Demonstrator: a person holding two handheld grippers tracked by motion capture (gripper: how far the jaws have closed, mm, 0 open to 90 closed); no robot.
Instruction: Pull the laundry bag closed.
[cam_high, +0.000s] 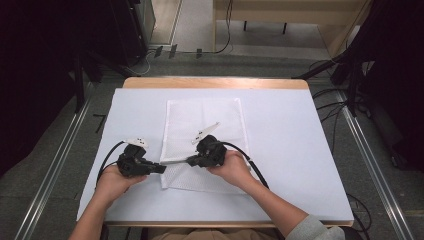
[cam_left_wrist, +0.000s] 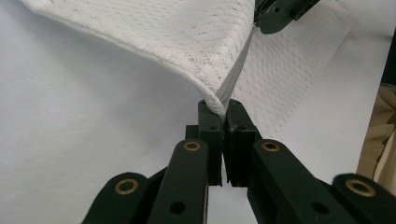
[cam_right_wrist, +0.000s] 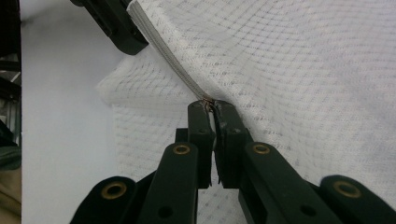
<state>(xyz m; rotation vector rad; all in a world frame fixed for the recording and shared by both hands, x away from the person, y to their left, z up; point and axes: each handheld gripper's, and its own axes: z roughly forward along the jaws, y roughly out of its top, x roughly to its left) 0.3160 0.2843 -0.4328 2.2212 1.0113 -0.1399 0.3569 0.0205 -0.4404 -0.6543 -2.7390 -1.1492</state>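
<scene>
My left gripper (cam_left_wrist: 223, 106) clamped on corner of white mesh bag (cam_high: 204, 120), right at grey zipper (cam_left_wrist: 233, 77) end; my right gripper (cam_right_wrist: 211, 106) pinched on same zipper line further along; bag's near edge lifted taut between both; rest of bag lies flat mid-table on white cover (cam_high: 290, 130).
</scene>
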